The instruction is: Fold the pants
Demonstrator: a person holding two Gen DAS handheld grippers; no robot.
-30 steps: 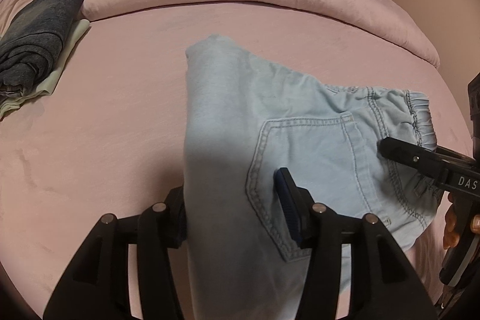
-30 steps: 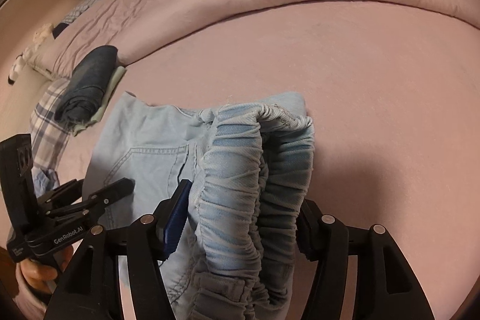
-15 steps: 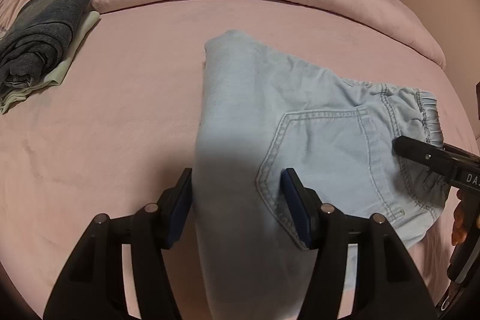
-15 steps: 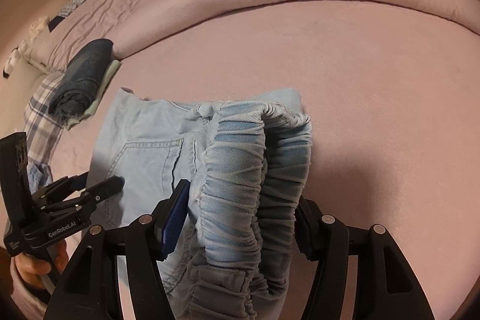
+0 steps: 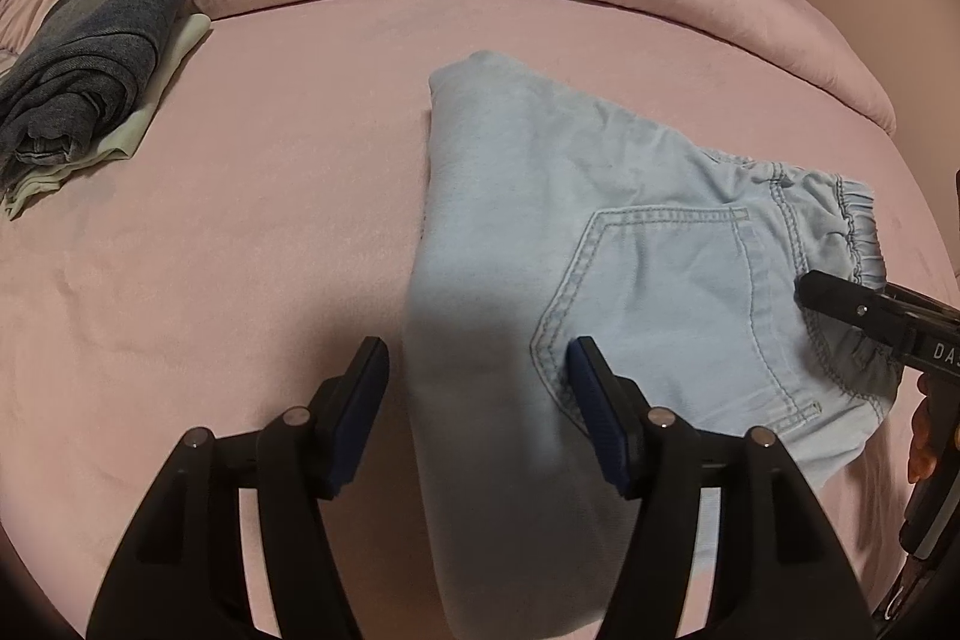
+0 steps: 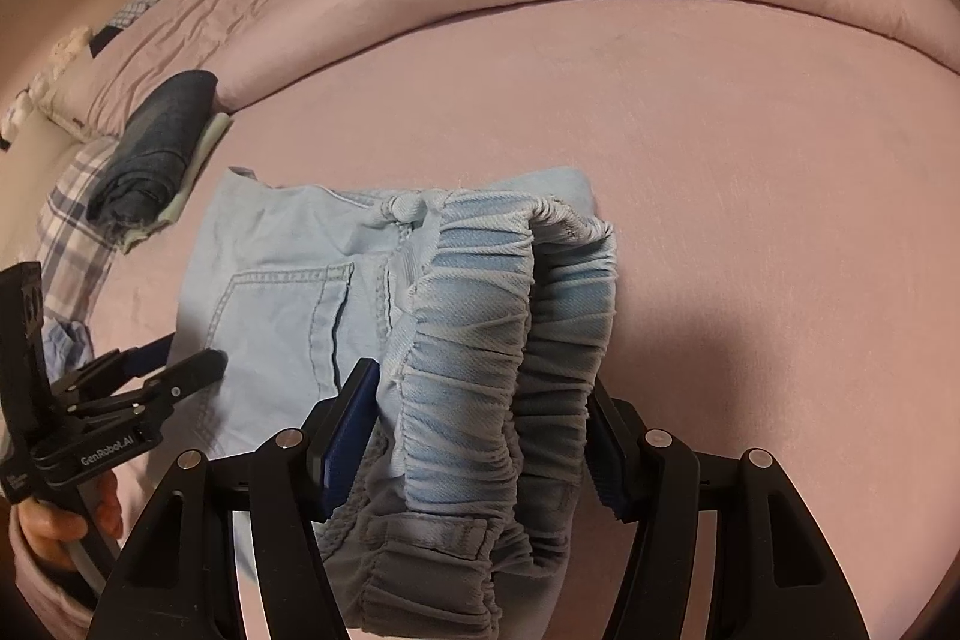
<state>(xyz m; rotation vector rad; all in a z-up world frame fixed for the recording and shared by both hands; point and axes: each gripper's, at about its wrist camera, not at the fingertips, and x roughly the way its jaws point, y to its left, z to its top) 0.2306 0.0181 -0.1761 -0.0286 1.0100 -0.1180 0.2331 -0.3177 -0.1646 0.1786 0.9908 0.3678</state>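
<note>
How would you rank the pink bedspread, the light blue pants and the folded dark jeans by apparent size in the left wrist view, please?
1. Pink bedspread, filling most of the view.
2. Light blue pants, though nearness to the camera enlarges them.
3. Folded dark jeans, farther away.

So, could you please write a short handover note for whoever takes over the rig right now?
Left gripper: jaws have just been opening, pads clear of the folded edge of the light blue denim pants between them.
Right gripper: astride the bunched elastic waistband; grip unclear.
Pants lie folded on the pink bedspread.
Done: the fold is laid down.
Left: let go, tidy the waistband, perhaps move them to the folded dark clothes.
</note>
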